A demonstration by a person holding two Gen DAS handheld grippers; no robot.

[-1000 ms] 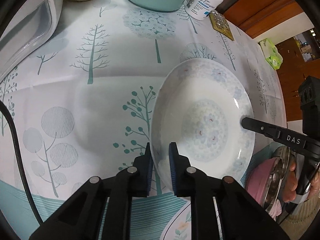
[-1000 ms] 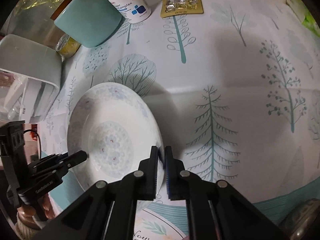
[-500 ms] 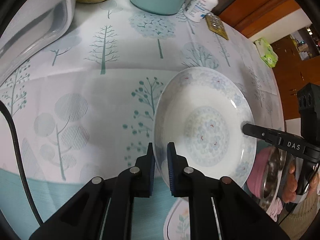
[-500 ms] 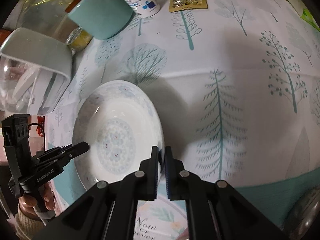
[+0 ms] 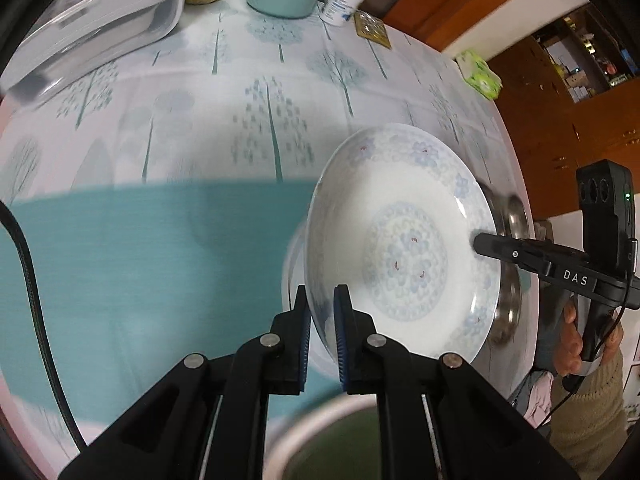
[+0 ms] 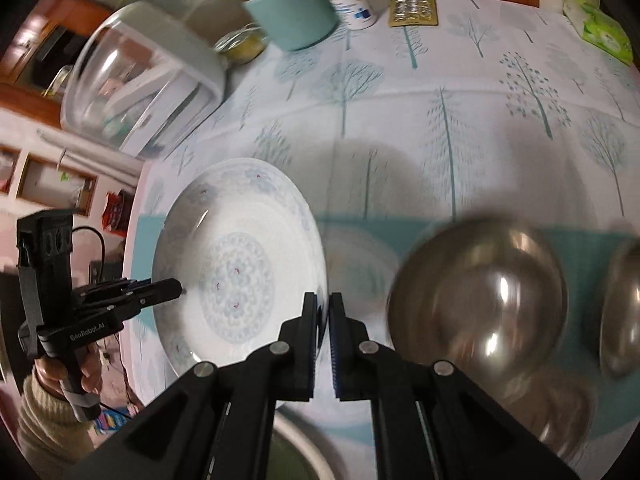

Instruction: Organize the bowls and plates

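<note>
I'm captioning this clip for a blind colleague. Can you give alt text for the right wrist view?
A white, blue-flowered ceramic plate is held above a tree-print tablecloth, its rims pinched by the right claw in front and the left claw opposite. Two shiny steel bowls sit to its right, blurred.

left wrist: close, faces right | right wrist: close, faces left | shared: plate

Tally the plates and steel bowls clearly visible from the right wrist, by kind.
White plates: 2, the held plate and the lower plate beneath it.
Steel bowls: 2, the near bowl and the edge bowl; blur may hide more.
Total: 4.
</note>
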